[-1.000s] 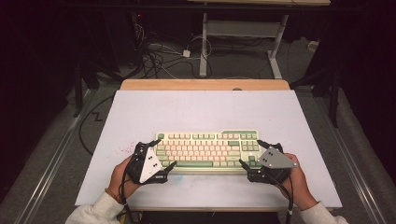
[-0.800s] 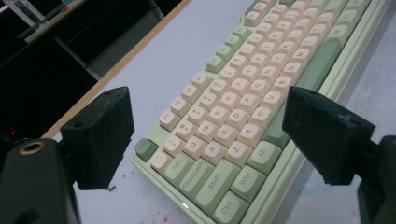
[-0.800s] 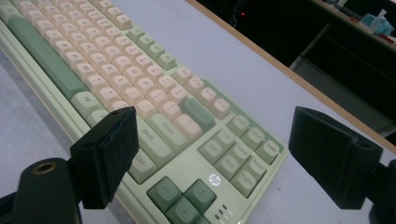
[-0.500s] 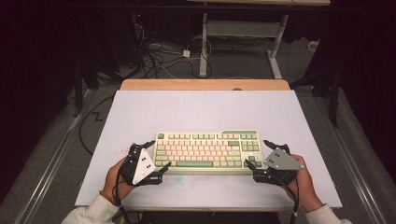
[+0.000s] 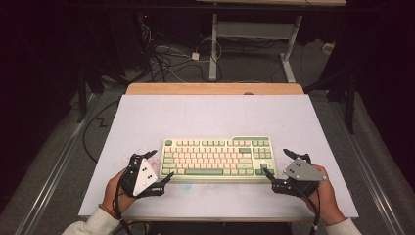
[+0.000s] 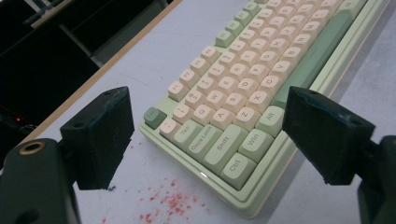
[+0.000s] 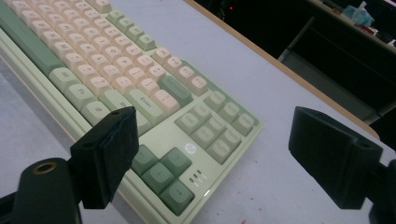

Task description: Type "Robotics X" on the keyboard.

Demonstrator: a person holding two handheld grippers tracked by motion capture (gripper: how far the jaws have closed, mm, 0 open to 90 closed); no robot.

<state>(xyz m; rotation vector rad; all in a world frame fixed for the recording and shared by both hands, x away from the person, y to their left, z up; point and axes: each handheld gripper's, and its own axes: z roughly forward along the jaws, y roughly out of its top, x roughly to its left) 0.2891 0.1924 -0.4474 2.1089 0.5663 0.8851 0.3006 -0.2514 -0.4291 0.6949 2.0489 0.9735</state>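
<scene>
Hovering at either short end of the keyboard [image 5: 217, 158], which lies flat near the front edge of the tabletop [image 5: 215, 112], I have the left hand-held gripper [image 5: 157, 169] and the right hand-held gripper [image 5: 277, 164] both spread wide and holding nothing. If I close unevenly, I judge the keyboard could skew or slide toward the front edge. The right one's near jaw already hangs over the arrow keys [image 7: 163, 175], so it could press or pop a keycap rather than catch the case.

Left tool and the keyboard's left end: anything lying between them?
No object. In the left gripper view, bare table with faint red specks separates the open left tool from the keyboard.
</scene>
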